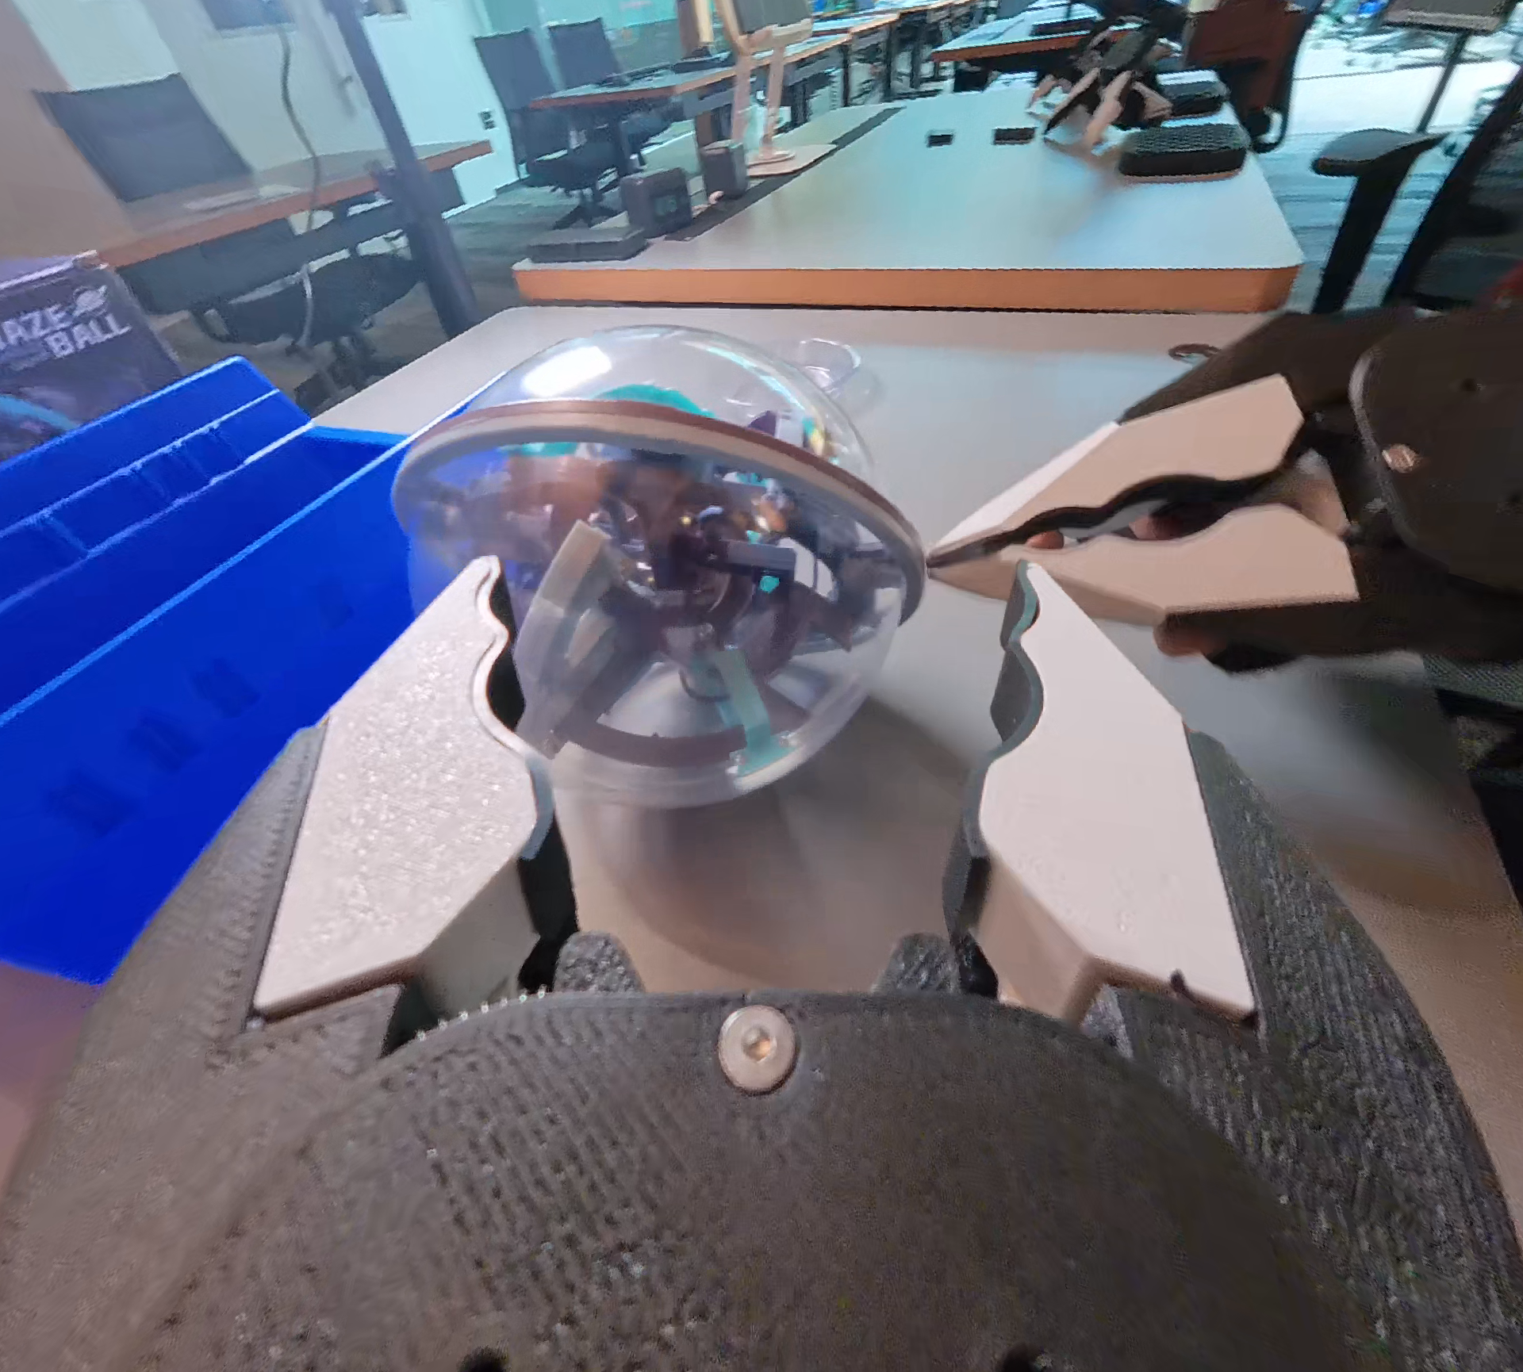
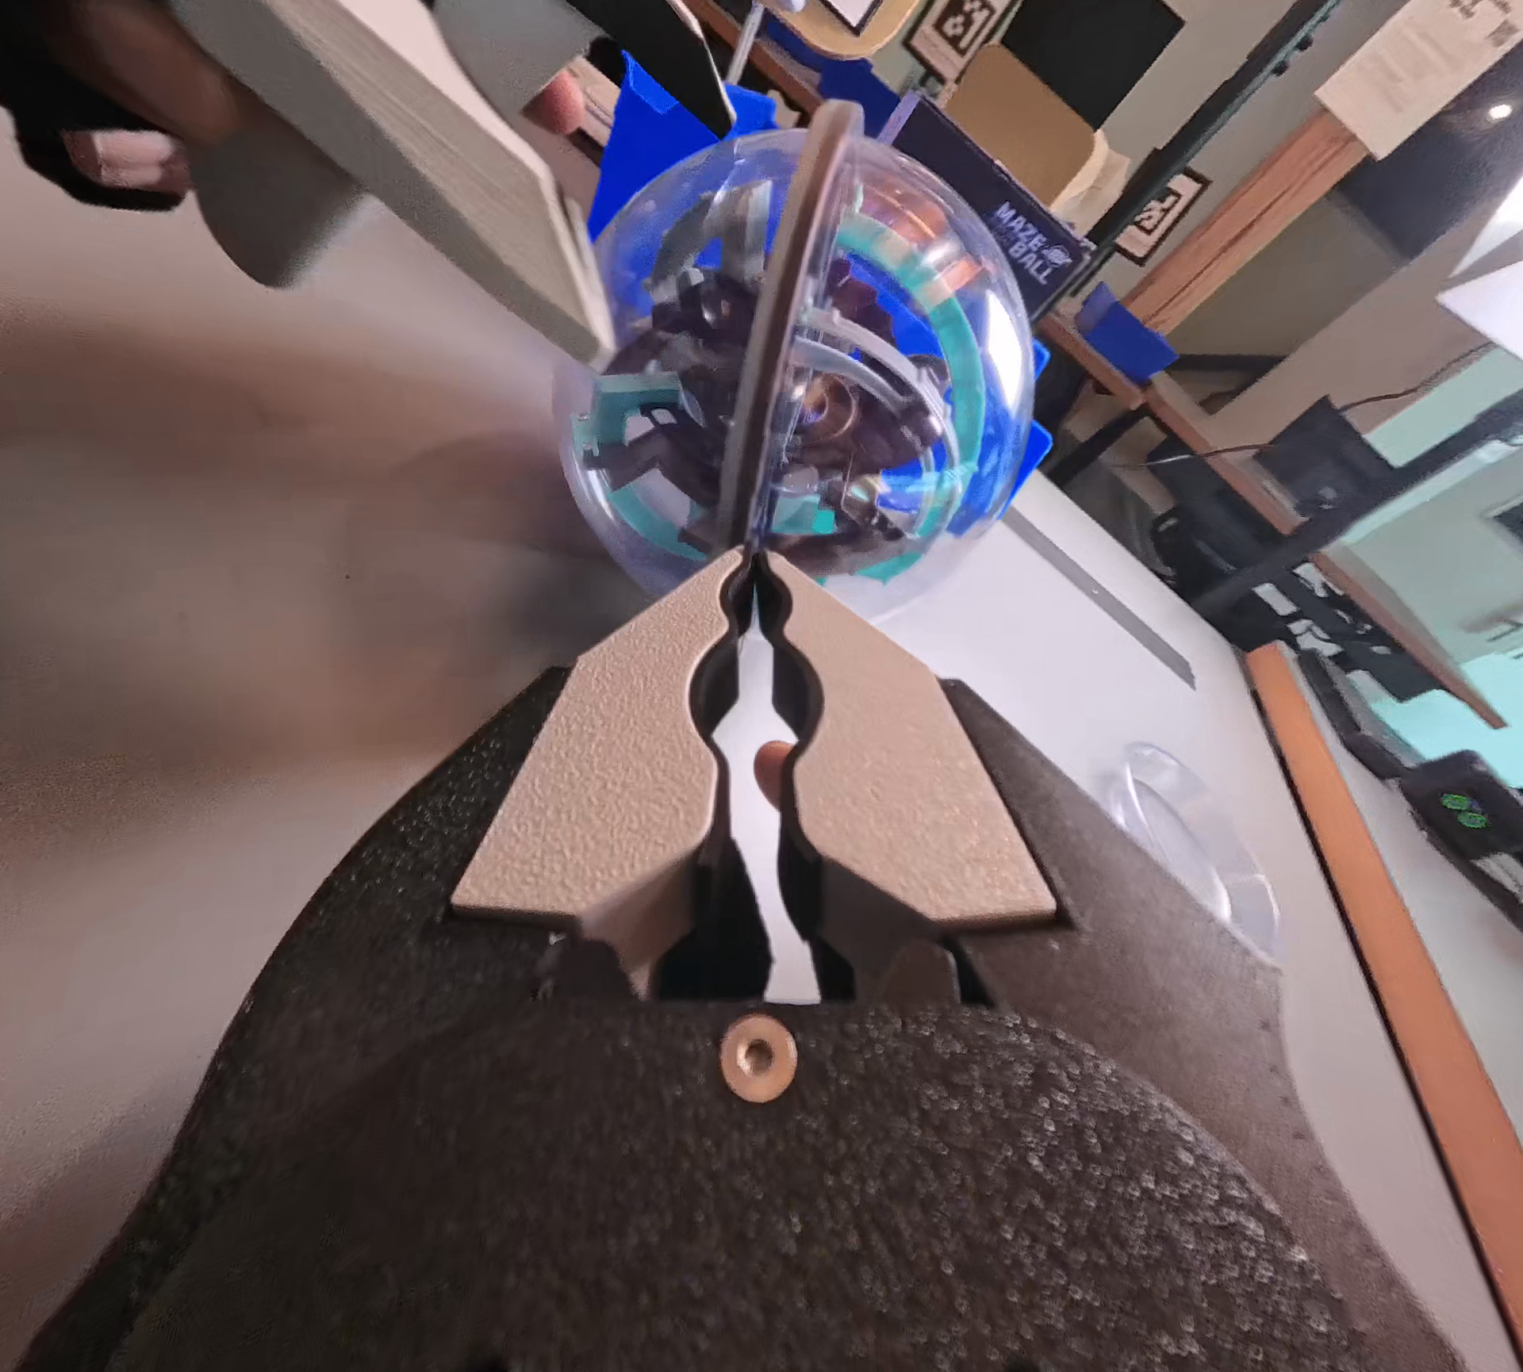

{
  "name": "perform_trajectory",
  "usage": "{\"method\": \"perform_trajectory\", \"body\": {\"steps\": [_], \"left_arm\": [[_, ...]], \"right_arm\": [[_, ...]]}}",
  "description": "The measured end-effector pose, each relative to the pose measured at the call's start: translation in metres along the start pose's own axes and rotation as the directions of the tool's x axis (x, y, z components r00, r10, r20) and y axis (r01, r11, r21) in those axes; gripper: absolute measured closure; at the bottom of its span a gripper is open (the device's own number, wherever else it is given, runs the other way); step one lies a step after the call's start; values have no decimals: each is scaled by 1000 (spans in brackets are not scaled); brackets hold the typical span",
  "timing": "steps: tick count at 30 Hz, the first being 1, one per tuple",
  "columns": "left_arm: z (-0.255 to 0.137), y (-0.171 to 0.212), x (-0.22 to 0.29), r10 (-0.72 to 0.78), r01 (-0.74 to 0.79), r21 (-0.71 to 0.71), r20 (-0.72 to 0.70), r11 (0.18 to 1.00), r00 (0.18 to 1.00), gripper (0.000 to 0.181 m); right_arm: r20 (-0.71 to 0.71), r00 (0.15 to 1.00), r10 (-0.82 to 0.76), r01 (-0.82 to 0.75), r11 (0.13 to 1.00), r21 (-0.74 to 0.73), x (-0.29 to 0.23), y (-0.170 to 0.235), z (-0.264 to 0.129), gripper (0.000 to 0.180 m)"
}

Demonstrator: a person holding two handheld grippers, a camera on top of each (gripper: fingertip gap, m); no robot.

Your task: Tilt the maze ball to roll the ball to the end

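Note:
The maze ball [image 1: 659,574] is a clear sphere with teal, purple and grey tracks inside and a thin brown rim [image 1: 742,438] round its middle, tilted. It sits between my left gripper's [image 1: 756,574] wide-open fingers. The left finger [image 1: 461,640] touches its side and the right finger [image 1: 1071,673] stands apart from it. My right gripper [image 1: 935,564] comes in from the right, its tips closed on the very edge of the rim. In the right wrist view its tips [image 2: 752,566] pinch the lower end of the rim [image 2: 783,311] of the ball [image 2: 824,377]. A left finger [image 2: 461,195] leans on the ball's upper left.
A blue bin [image 1: 165,591] stands close on the left, with a dark box [image 1: 66,352] behind it. A clear plastic cup-like piece [image 1: 824,364] lies on the grey table [image 1: 1030,377] beyond the ball; it also shows in the right wrist view [image 2: 1187,830]. A second table [image 1: 948,220] stands behind.

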State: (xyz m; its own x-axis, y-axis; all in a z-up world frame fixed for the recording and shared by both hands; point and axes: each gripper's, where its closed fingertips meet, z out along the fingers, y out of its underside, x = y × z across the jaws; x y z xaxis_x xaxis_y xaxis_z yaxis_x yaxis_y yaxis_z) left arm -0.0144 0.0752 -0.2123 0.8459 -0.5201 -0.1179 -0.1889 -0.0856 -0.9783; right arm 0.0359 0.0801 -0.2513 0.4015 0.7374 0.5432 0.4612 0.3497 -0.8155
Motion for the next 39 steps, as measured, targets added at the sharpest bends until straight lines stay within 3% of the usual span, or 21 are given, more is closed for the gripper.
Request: {"method": "perform_trajectory", "body": {"steps": [4, 8, 11, 15, 17, 21, 27, 39], "left_arm": [[-8, -4, -6, -6, 11, 49, -114, 999, 993, 63], [-12, 5, -51, -36, 46, 73, -126, 996, 991, 64], [-5, 17, -59, -110, 116, 22, -170, 993, 979, 62], [3, 21, -47, -14, 10, -33, -106, 999, 994, 62], [6, 15, -42, 20, -22, -34, -62, 999, 998, 67], [10, 11, -39, 20, -21, -42, -16, 999, 1000, 68], [13, 9, -33, 33, -34, -42, -21, 999, 999, 65], [3, 4, -30, -10, 9, -8, -148, 1000, 989, 71]], "right_arm": [[89, 994, 63, -63, 998, -9, 9, 11, -3, 180], [145, 986, 82, -84, 996, 8, 13, 9, -5, 180], [166, 984, 65, -69, 997, 19, 1, 2, -2, 157], [155, 985, 81, -83, 997, 1, -11, 2, 11, 138], [147, 984, 99, -99, 995, -11, -11, 4, 16, 143], [60, 995, 79, -78, 997, -25, 4, 9, 19, 174], [42, 997, 61, -60, 998, -24, 11, 11, 20, 174], [185, 975, 121, -118, 993, -27, 22, 20, 14, 174]]}}
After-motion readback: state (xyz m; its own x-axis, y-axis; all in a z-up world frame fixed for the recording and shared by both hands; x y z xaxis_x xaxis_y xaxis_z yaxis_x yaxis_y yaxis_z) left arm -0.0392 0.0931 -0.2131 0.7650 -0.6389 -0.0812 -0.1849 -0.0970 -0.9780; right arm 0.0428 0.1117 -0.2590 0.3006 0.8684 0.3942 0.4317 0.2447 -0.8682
